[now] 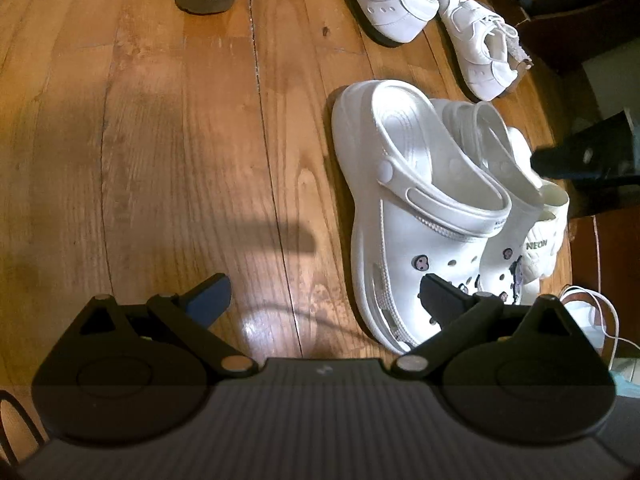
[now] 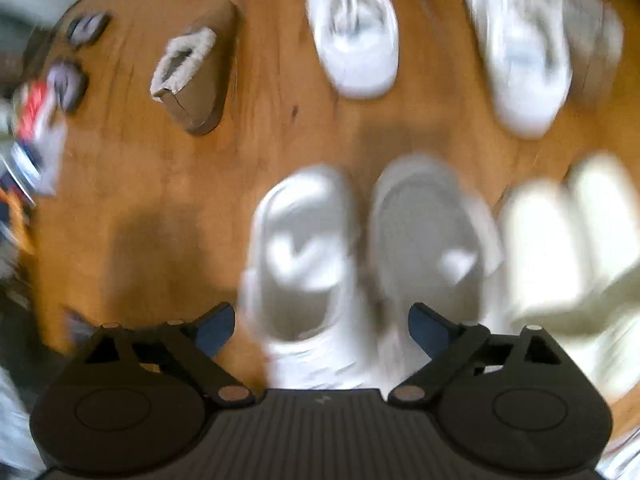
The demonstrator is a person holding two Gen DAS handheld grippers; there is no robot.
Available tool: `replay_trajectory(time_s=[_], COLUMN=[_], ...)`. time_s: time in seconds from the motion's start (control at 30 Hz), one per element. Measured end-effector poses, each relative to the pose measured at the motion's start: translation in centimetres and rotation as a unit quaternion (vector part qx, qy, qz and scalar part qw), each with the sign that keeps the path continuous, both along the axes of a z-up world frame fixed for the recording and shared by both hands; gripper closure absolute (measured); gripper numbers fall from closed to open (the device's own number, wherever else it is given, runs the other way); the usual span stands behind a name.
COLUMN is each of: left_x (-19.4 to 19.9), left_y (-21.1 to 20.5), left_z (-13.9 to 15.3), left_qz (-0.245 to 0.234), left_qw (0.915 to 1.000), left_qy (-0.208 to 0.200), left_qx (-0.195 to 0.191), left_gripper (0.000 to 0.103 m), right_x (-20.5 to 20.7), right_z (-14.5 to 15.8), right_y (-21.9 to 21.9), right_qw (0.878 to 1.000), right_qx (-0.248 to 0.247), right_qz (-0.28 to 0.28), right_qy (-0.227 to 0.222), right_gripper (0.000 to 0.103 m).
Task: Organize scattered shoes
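In the left wrist view a pair of white clogs (image 1: 416,208) with charms stands side by side on the wood floor, right of centre. My left gripper (image 1: 326,300) is open and holds nothing; its right finger (image 1: 440,300) hangs over the near clog's toe. The right wrist view is blurred by motion. There my right gripper (image 2: 322,328) is open above the same two white clogs (image 2: 304,256), with nothing between its fingers. A pair of white sneakers (image 1: 400,4) lies further back. A cream slide (image 1: 544,240) marked NEON rests against the clogs.
A tan fur-lined slipper (image 2: 196,76) lies apart at the back left. Cream slides (image 2: 568,240) sit right of the clogs. Small clutter (image 2: 40,120) lines the left edge. A black part (image 1: 580,156) reaches in from the right. Dark furniture (image 1: 560,0) stands back right. Bare floor (image 1: 160,160) spreads left.
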State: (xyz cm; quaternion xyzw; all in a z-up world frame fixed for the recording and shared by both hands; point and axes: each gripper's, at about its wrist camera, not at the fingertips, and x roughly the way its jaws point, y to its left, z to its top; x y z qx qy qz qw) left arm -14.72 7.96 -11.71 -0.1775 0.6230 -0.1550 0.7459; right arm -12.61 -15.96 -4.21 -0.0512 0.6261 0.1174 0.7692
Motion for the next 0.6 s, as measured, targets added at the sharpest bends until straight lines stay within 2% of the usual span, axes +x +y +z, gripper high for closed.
replay_trajectory(time_s=[0.07,0.1,0.23,0.3,0.43,0.47,0.5,0.53,0.6], left_x=[0.2,0.2,0.6,0.9,0.9,1.0,1.0,1.1,1.2], left_y=[-0.1,-0.2,-0.5,-0.5,-0.8,-0.9,-1.0,-1.1,-1.5], left_z=[0.0,-0.1,-0.5,-0.9,-1.1,-1.1,-1.2,-1.2,-1.3], left_qz=[-0.004,-0.005,-0.006,-0.004,-0.004,-0.004,-0.004,-0.004,-0.006], left_qw=[1.0000,1.0000,1.0000,0.9999,0.9999,0.9999,0.9998,0.9998,0.9997], left_qy=[-0.001,-0.001,0.005,0.009,0.012,0.013,0.014,0.015,0.017], left_qx=[-0.002,-0.001,0.006,0.009,0.009,0.010,0.011,0.013,0.016], left_gripper=[0.000,0.000,0.000,0.000,0.000,0.000,0.000,0.000,0.001], right_x=[-2.3,-3.1,-3.0,-3.2,-4.9,-5.1,-5.3,-5.2,-5.4], right_z=[0.1,-0.1,-2.0,-2.3,-3.2,-3.8,-4.3,-6.1,-7.3], right_y=[-0.1,0.2,0.5,1.4,4.2,5.1,5.5,6.3,6.2], right_qw=[0.996,0.996,0.998,0.997,0.986,0.981,0.979,0.971,0.966], right_qx=[-0.030,-0.027,0.025,0.016,-0.030,-0.044,-0.053,-0.077,-0.063], right_qz=[0.040,0.049,0.047,0.058,0.141,0.166,0.180,0.221,0.247], right_qy=[-0.071,-0.075,-0.034,-0.051,-0.086,-0.087,-0.083,-0.057,-0.051], right_gripper=[0.009,0.009,0.010,0.009,0.006,0.000,0.000,0.000,0.000])
